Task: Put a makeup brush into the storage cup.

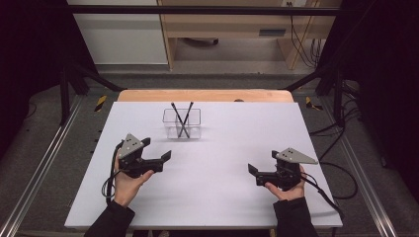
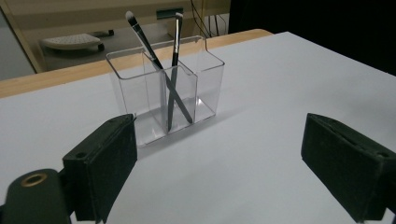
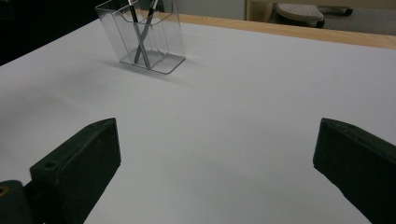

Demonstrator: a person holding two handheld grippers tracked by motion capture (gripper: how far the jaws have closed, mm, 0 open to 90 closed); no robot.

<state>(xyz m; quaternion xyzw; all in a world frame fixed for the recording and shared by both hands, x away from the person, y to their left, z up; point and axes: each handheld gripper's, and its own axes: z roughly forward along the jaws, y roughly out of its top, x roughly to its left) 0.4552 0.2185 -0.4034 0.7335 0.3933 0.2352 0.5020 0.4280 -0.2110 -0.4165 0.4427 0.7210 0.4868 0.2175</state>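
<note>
While the left gripper (image 1: 157, 148) sat on the white table (image 1: 222, 187) with its jaws wide apart and nothing between them, the clear holder (image 1: 182, 123) stood near it, farther back. Two makeup brushes (image 2: 161, 70) crossed inside. Well off to the right, the right gripper (image 1: 263, 163) was open and empty too.

Ahead of the left gripper (image 1: 157, 149), a clear, glossy plastic organizer (image 2: 164, 88) is catching reflections, holding two slim makeup brushes (image 2: 173, 70) with shiny black handles. The jaw pads are looking matt black and slightly grainy. Under both grippers a smooth matt white table cover (image 1: 217, 163) is lying; beyond the organizer a pale wood edge (image 1: 205, 95) is showing.
</note>
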